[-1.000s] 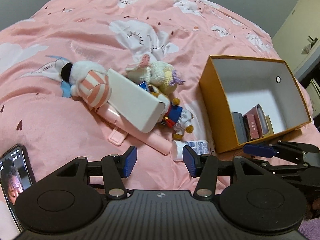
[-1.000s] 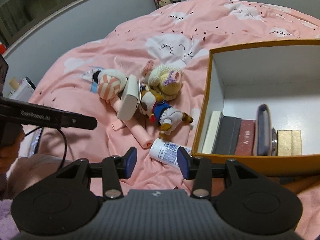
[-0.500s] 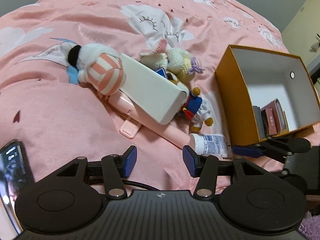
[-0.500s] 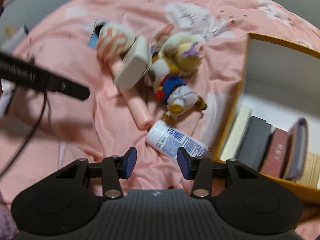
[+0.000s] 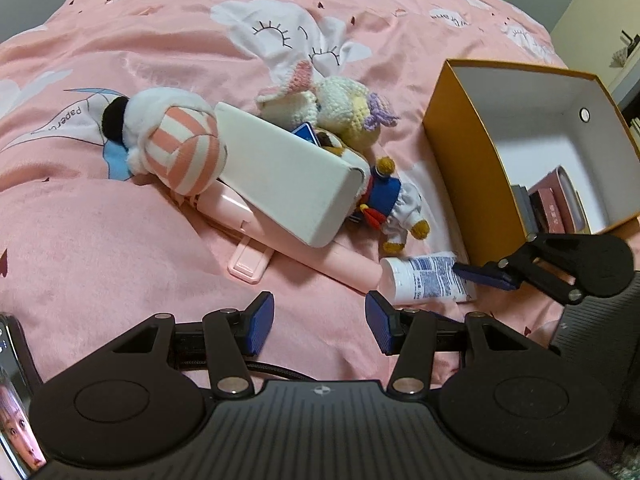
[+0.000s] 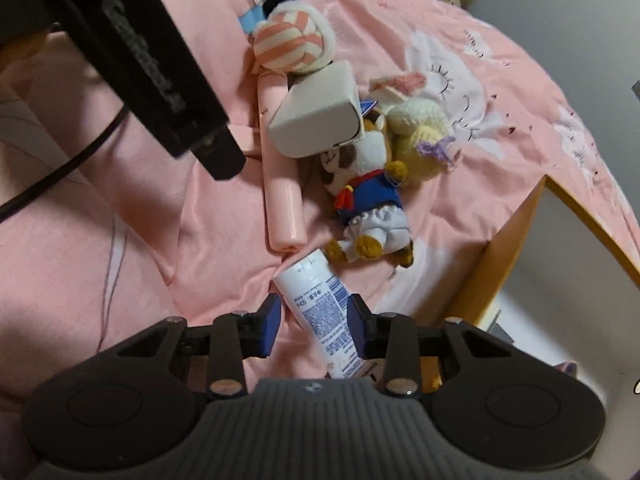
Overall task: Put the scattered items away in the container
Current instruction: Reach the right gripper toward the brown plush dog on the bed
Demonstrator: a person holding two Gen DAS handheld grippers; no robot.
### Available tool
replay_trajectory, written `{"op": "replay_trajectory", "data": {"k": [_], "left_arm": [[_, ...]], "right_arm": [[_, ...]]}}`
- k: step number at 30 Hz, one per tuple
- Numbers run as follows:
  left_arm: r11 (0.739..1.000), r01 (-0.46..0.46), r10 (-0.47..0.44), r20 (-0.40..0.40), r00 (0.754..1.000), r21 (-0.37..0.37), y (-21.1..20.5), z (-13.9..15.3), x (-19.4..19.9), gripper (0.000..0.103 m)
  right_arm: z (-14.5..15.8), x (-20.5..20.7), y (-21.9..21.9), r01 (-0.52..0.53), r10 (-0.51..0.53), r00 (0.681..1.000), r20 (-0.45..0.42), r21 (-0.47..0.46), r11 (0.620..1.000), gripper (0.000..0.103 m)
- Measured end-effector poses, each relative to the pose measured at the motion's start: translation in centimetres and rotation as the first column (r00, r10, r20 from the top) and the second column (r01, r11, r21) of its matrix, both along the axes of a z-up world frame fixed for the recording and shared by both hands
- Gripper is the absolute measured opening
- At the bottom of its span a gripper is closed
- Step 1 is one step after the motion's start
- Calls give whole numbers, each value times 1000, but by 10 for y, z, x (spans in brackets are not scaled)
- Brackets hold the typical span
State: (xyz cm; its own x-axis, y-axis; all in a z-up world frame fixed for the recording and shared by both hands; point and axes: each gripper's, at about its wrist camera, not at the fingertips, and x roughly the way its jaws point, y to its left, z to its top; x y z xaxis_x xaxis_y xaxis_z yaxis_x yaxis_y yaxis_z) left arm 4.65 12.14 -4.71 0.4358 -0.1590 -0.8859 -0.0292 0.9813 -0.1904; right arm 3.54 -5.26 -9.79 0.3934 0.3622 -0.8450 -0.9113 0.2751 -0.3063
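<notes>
Now right gripper (image 6: 314, 322) jaws closing around white tube (image 6: 320, 312), pads apart.

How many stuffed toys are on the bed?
3: a striped plush at the left of the pile, a yellow crocheted bunny behind the white case, and a blue-shirted doll near the box. More may hide underneath.

Pink cloud-print bedspread (image 5: 120, 240), grey wall (image 6: 580, 8), cream cabinet (image 5: 588, 12) beyond.
</notes>
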Motion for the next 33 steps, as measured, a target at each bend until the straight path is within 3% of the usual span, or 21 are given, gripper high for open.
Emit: {"op": "replay_trajectory", "data": {"k": [11,15,18,27,33], "left_arm": [[989,-80,87,50,995,-125,17,11,25,59],[975,-134,144,40,989,-178,21,14,45,61],[982,-126,135,53,989,-140,14,17,62,67],[996,-73,76,52,996,-50,-9,14,88,68],[995,-82,84,33,996,-52,-4,12,92,68]], "right_arm": [[22,29,16,46,-36,995,-91,104,994,39],[22,35,22,45,-37,997,-73,107,993,39],[25,41,21,57,-47,996,-79,124,991,39],[24,64,22,57,-42,994,-103,148,987,40],[14,75,39,1,17,993,-119,146,989,44]]}}
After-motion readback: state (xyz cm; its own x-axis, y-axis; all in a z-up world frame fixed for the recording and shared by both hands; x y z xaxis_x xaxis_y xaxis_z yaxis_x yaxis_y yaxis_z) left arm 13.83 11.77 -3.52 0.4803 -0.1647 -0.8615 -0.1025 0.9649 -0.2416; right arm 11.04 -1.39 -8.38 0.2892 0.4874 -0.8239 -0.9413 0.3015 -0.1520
